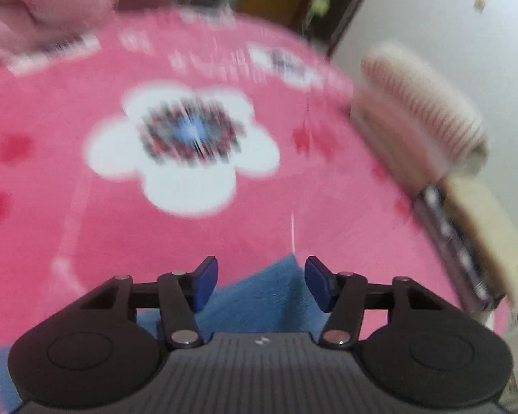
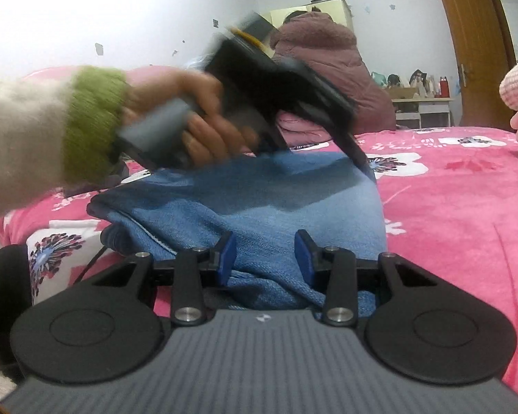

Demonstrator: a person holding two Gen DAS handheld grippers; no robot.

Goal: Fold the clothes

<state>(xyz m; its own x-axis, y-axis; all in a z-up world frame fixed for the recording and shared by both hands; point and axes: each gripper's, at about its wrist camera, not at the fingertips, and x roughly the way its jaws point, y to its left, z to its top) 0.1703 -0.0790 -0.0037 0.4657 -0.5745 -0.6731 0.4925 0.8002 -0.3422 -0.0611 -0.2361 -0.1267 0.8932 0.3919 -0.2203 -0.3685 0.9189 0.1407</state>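
Nearest, the right gripper (image 2: 265, 258) has its jaws apart around a fold of the blue garment (image 2: 259, 203), not visibly pinching. At twelve o'clock the left gripper (image 1: 261, 284) hovers with jaws apart, empty. Partly folded on the pink blanket (image 2: 466, 200); more folds remain.

one blue garment (image 2: 259, 203), one pink flowered bedspread (image 2: 459, 186), two claws (image 1: 261, 283) (image 2: 265, 258).

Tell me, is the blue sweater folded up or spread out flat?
Partly folded. The blue sweater lies bunched on the pink blanket, one layer doubled over another, not yet neat.
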